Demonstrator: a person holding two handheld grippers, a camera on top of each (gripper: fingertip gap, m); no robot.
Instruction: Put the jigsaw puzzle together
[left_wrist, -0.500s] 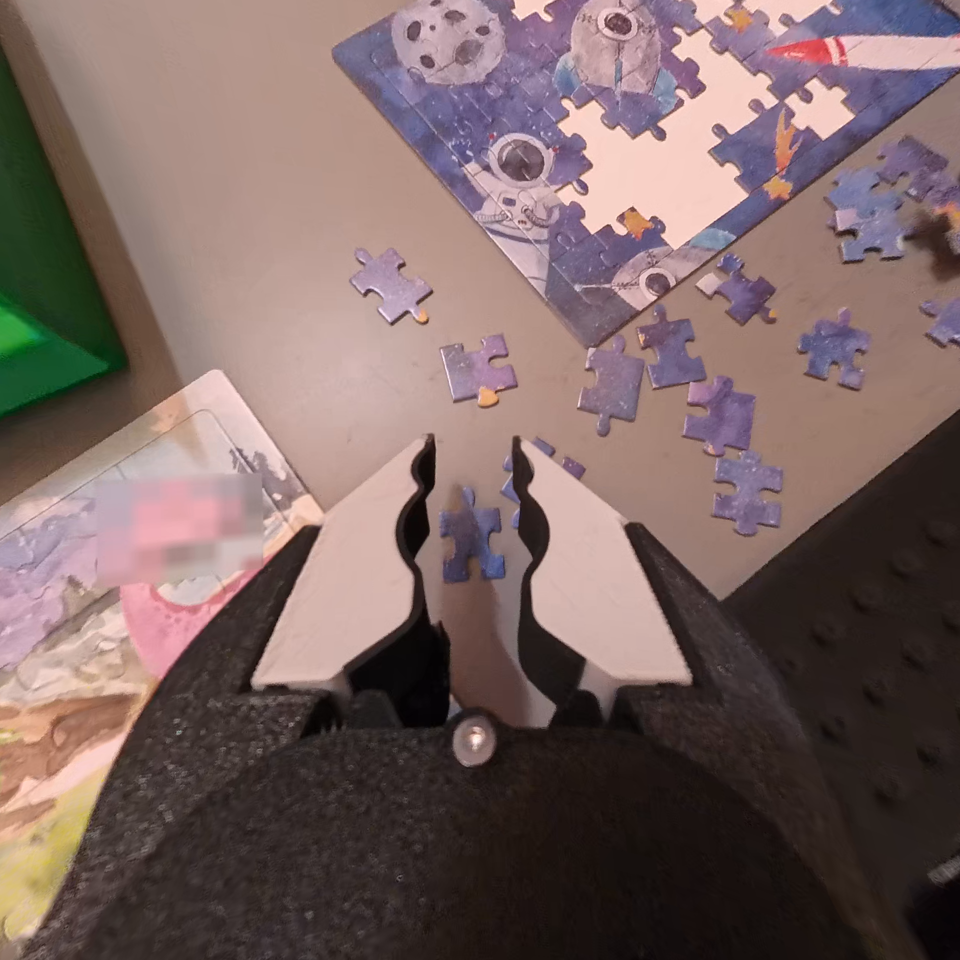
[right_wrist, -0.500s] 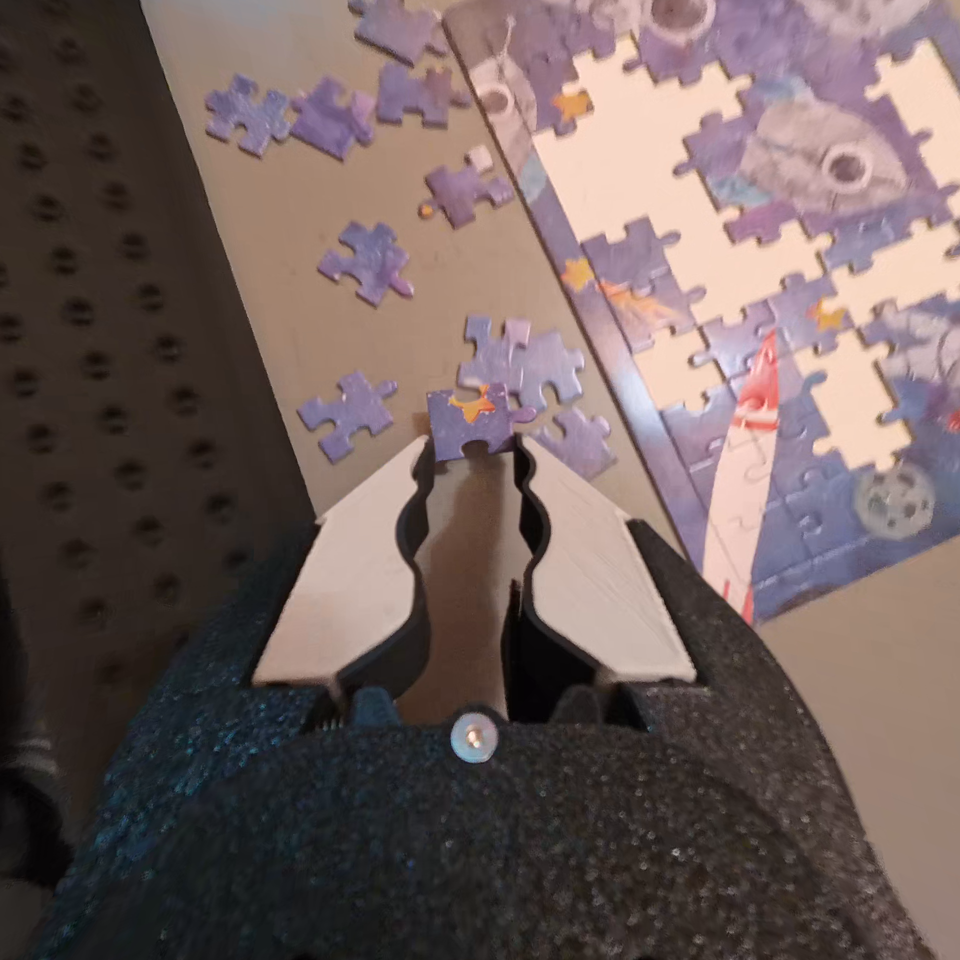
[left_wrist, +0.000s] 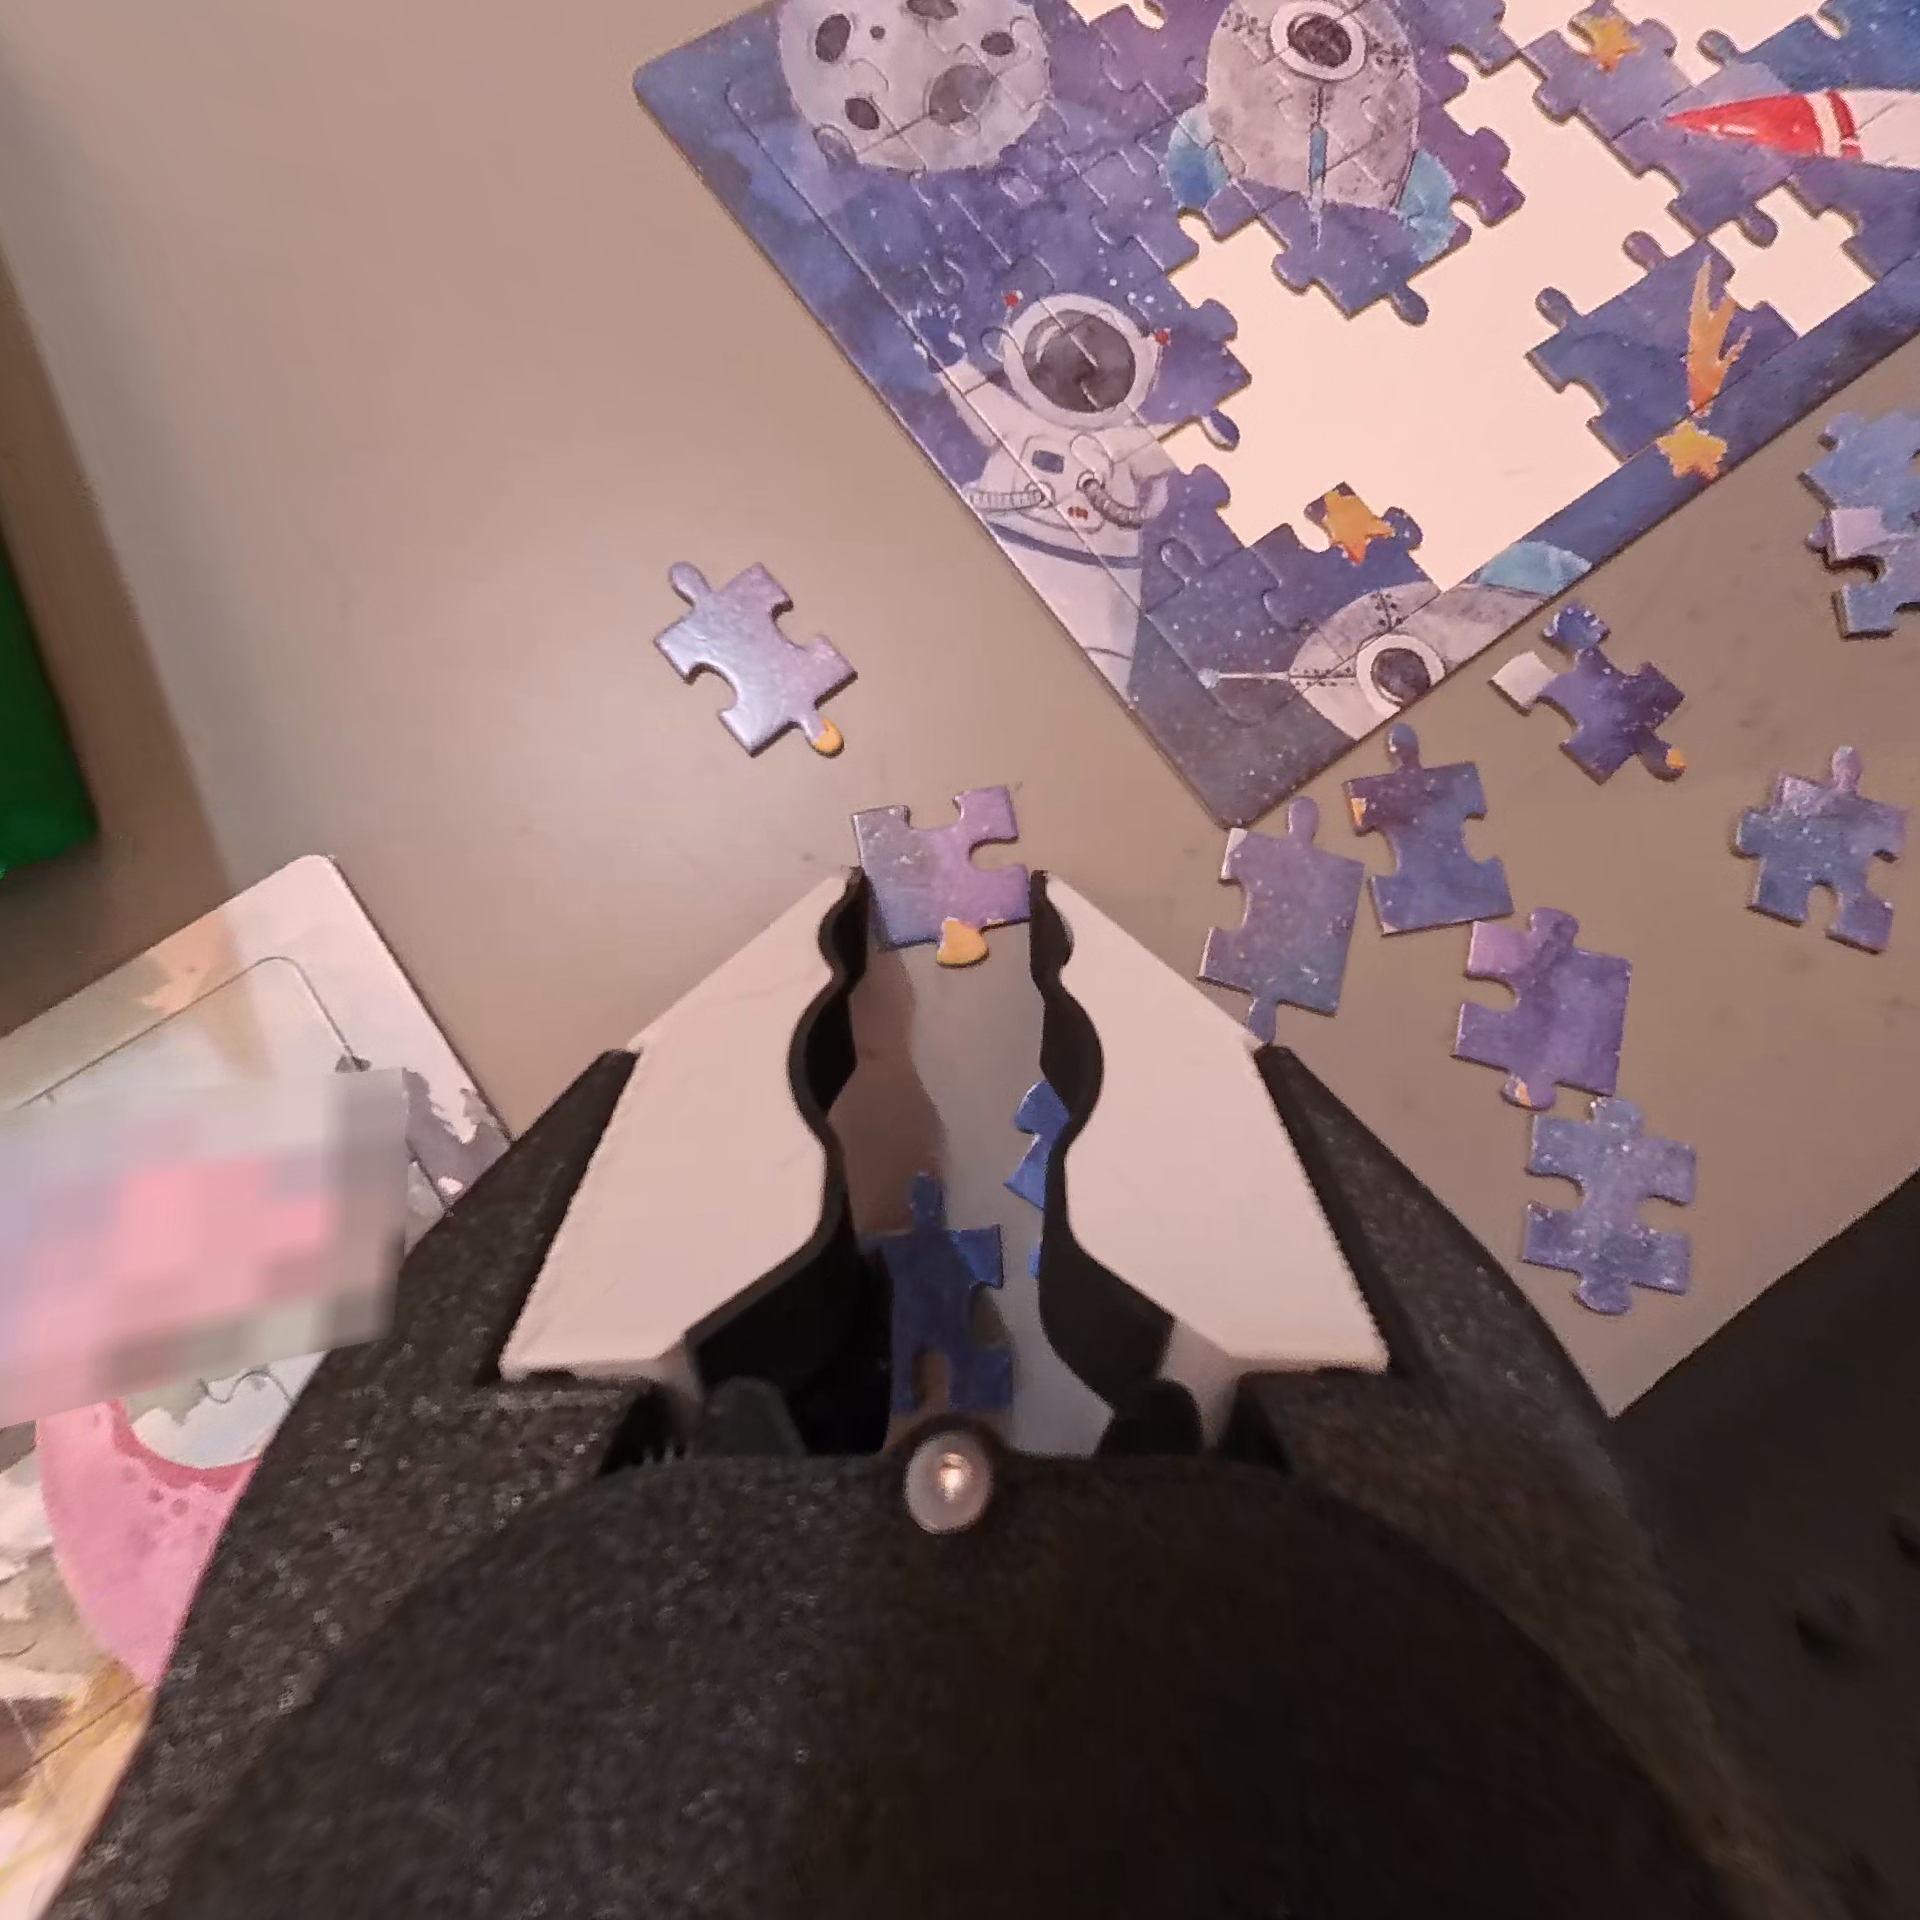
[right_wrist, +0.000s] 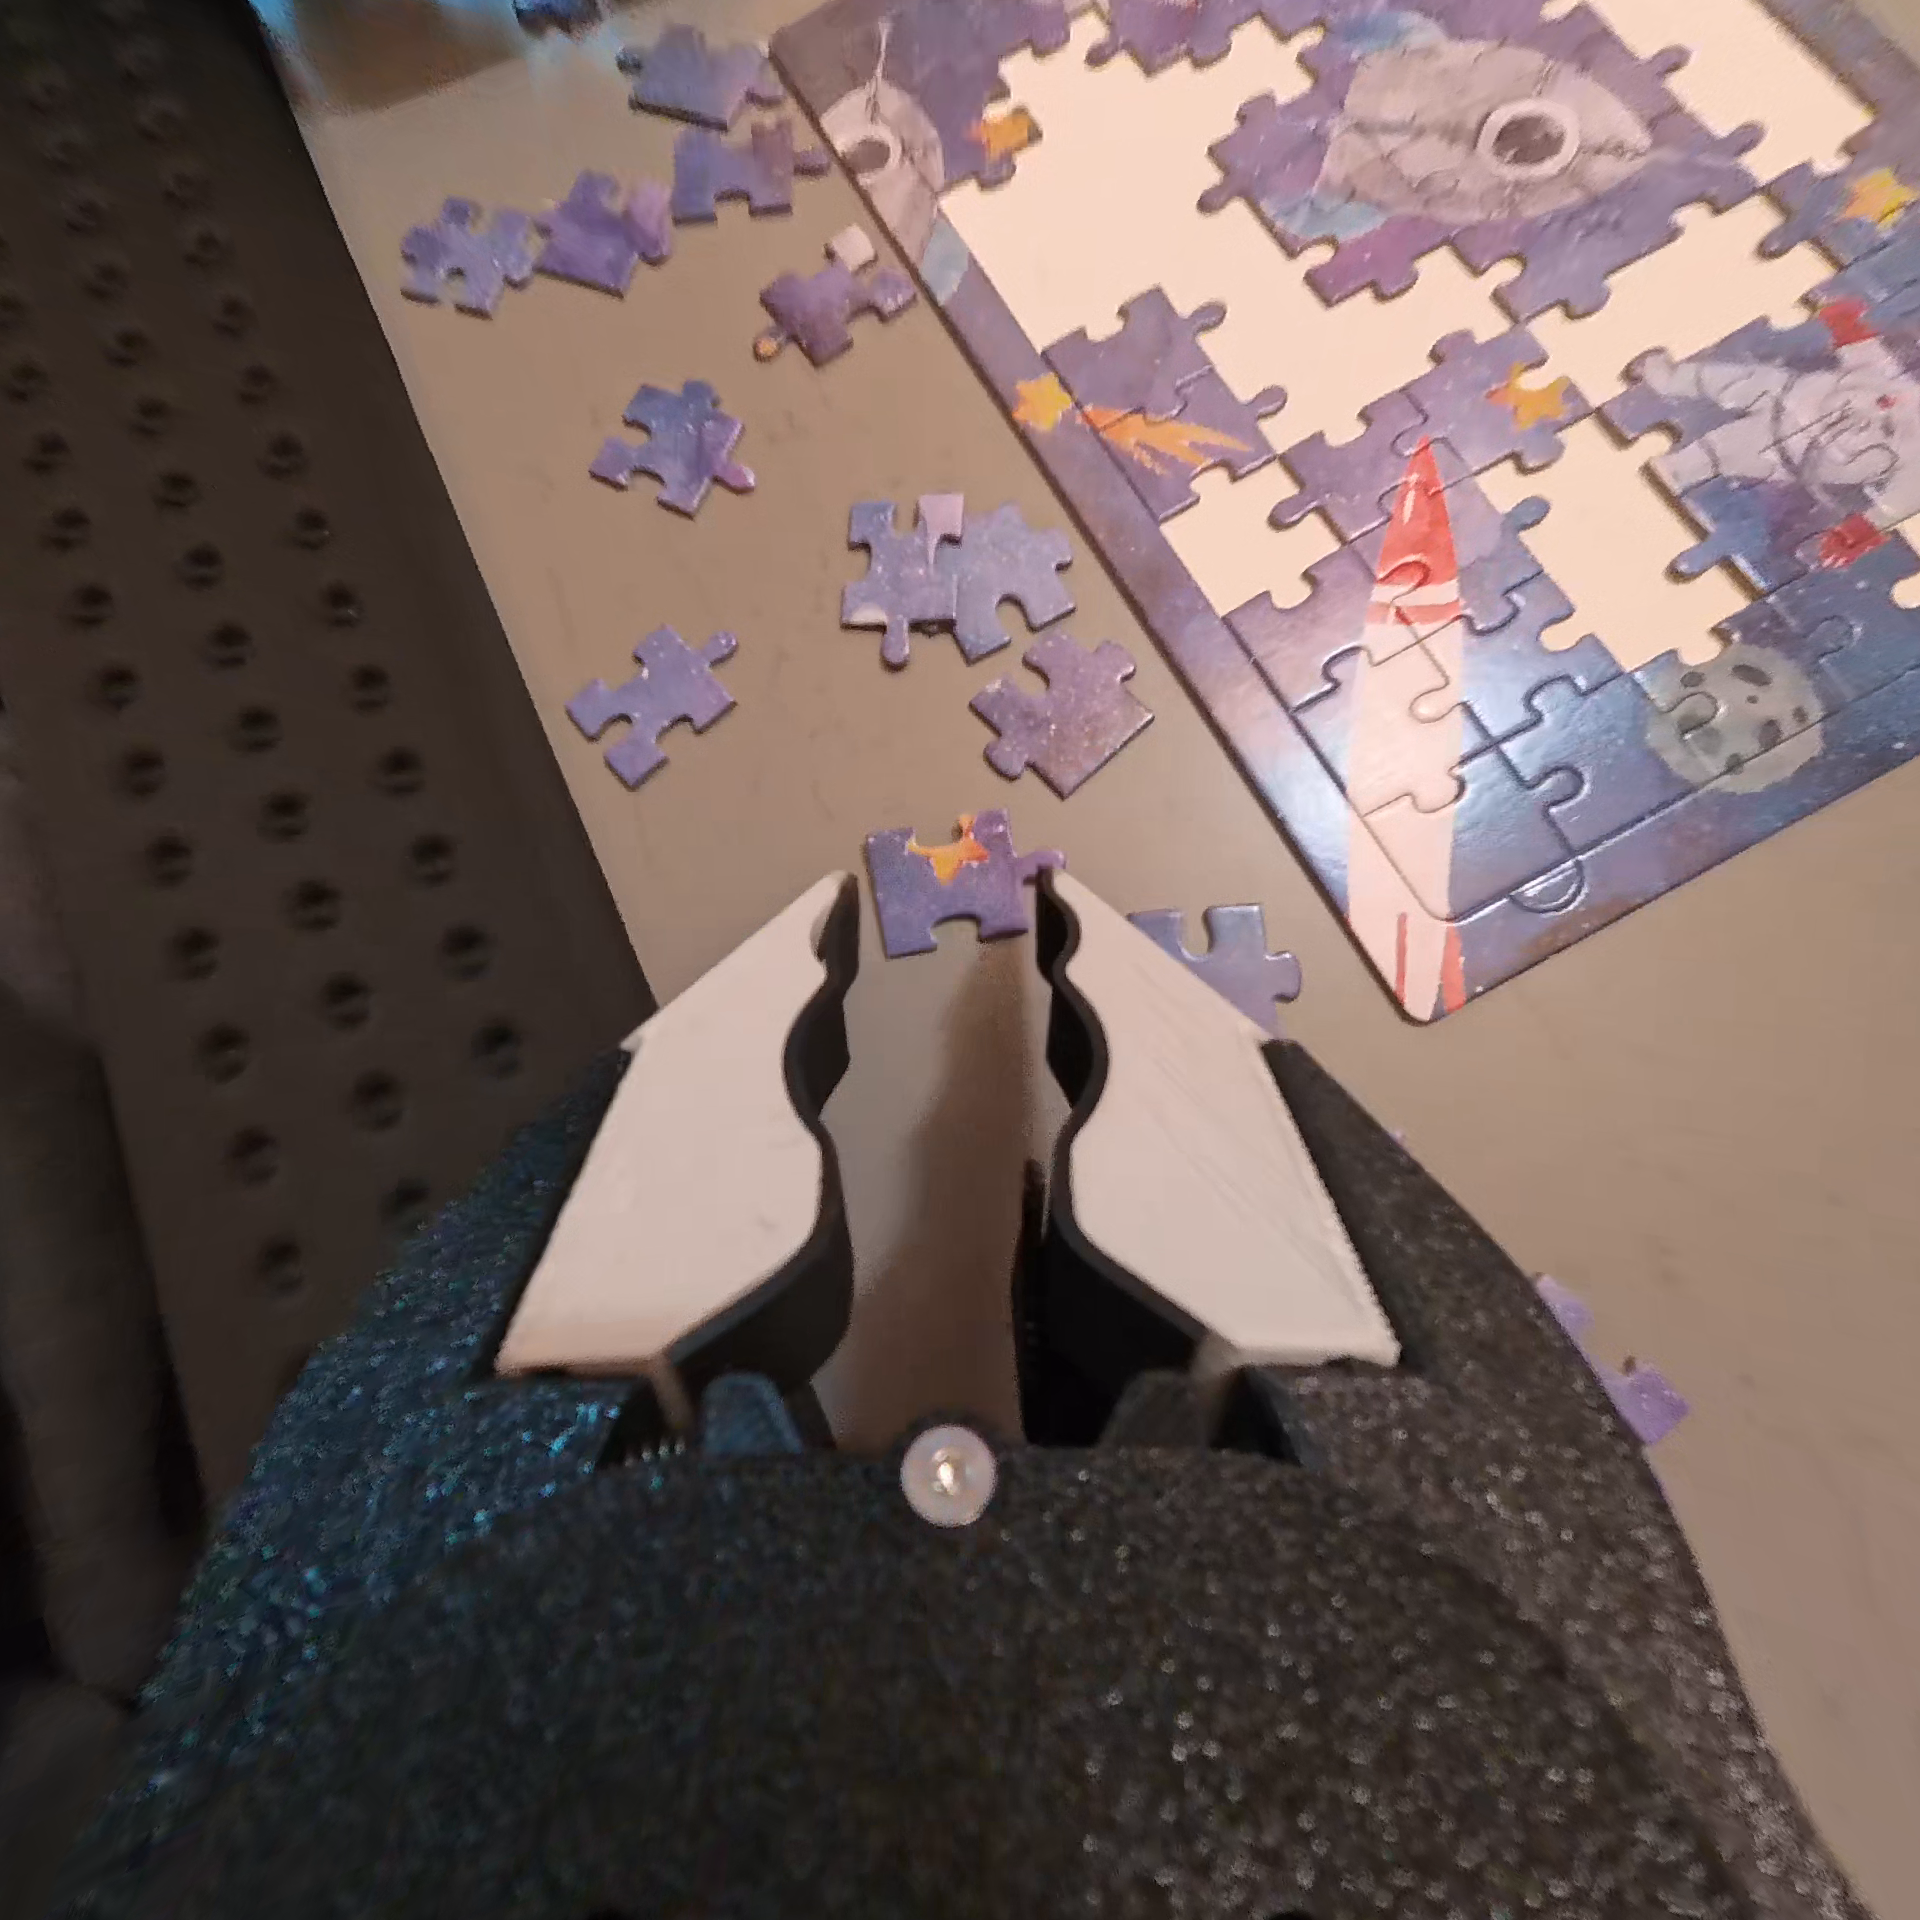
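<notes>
Left tongs (left_wrist: 943, 883) advanced to piece (left_wrist: 940, 871) | frame (left_wrist: 1714, 436) part-filled

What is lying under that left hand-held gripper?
Between the left hand-held gripper fingers, two dark blue puzzle pieces lie on the table, and a purple piece with a yellow spot sits at the tips. The black body hides whatever lies beneath it.

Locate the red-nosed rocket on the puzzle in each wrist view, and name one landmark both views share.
Left wrist view: the rocket is at the top right edge, nose pointing left.
Right wrist view: the rocket is right of centre, nose pointing up.
Shared landmark: the orange comet on the puzzle, near the rocket's nose.
</notes>
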